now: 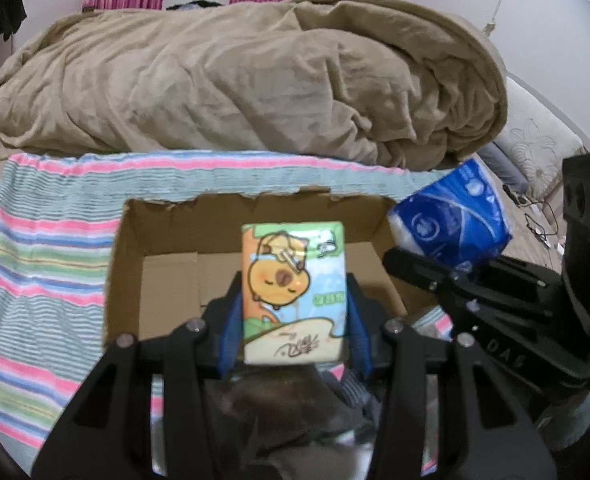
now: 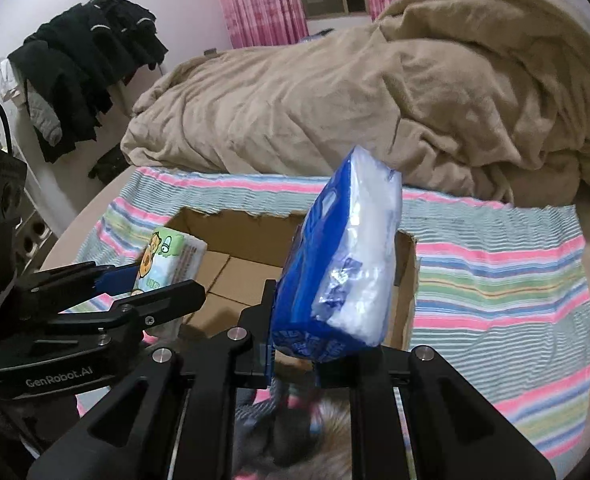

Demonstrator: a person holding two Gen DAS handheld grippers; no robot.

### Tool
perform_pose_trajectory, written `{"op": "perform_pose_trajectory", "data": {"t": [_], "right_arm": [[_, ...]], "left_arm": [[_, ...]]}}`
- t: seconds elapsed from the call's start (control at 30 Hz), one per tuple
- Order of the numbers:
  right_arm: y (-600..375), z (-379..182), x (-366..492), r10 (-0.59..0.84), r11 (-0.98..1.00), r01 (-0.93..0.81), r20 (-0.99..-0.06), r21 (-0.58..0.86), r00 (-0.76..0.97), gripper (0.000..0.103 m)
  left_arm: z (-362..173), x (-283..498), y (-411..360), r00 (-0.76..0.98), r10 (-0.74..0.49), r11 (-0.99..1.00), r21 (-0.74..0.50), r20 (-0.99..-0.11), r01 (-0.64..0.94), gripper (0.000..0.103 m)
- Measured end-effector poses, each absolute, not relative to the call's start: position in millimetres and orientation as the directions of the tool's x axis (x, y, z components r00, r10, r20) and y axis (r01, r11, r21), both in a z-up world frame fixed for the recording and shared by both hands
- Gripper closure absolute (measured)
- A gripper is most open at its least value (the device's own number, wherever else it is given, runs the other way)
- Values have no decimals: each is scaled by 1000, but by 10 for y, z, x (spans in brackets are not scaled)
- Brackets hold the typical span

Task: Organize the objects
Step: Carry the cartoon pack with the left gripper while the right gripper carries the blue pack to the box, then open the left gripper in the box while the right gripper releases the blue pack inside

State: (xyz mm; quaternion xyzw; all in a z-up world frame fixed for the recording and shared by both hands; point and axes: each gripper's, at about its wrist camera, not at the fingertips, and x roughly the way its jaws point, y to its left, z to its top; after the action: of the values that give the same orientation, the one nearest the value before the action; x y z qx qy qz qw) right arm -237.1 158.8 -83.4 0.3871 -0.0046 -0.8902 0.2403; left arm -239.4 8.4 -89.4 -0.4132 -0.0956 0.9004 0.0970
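Over an open cardboard box (image 1: 167, 280) on a striped cloth (image 1: 47, 248), the right gripper (image 2: 315, 364) pinches a blue tissue pack (image 2: 335, 264) by its edge; the left gripper (image 1: 295, 320) clamps a cartoon-printed pack (image 1: 295, 280). The slack blue wrapper could slip free.

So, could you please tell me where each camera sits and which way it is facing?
Left wrist: on the left gripper, angled down over the cardboard box; its fingers clamp a cartoon tissue pack; the right gripper shows alongside.
Right wrist: on the right gripper, facing the same box; it grips a blue tissue pack; the left gripper shows.
Shared: box, both packs, striped cloth, tan blanket.
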Motion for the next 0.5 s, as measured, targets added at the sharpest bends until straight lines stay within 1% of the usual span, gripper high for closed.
{"op": "perform_pose_trajectory", "data": {"t": [0.13,0.2,0.23,0.27,0.3,0.33,0.37,0.4,0.43,0.5], "right_arm": [[1586,-951,-2480,-432,-885,418,-697,205,-573,87],[1588,-974,-2509,-436,-885,414,-695,215,-572,84],[1588,-983,-2523,-438,-884,413,-696,219,-568,77],[1586,-985,-2533,-440,-883,414,-696,220,-567,65],[1583,-985,-2541,-438,-883,415,-698,217,-567,63],[1586,-979,-2547,-437,-884,415,-698,215,-568,57],[1594,-967,-2546,-434,-885,414,-696,213,-572,52],[1607,-953,-2543,-432,-886,412,-694,210,-576,50],[1626,-931,-2537,-431,-888,409,-689,210,-583,47],[1664,-879,-2519,-434,-889,404,-681,217,-590,44]], "left_arm": [[-1048,-2543,101,-618,246,-966,-244,-747,-90,56],[-1114,-2595,102,-604,250,-965,-249,-757,-86,56],[-1143,-2614,101,-597,251,-964,-252,-762,-83,56],[-1168,-2647,98,-590,247,-965,-253,-769,-75,55],[-1168,-2646,90,-591,246,-964,-255,-768,-71,54],[-1165,-2656,80,-593,248,-963,-260,-766,-68,53],[-1154,-2659,67,-595,250,-962,-264,-764,-66,48],[-1135,-2654,48,-601,245,-963,-265,-761,-56,42],[-1111,-2640,33,-606,242,-962,-267,-758,-50,39],[-1063,-2597,16,-613,236,-964,-263,-754,-47,34]]}}
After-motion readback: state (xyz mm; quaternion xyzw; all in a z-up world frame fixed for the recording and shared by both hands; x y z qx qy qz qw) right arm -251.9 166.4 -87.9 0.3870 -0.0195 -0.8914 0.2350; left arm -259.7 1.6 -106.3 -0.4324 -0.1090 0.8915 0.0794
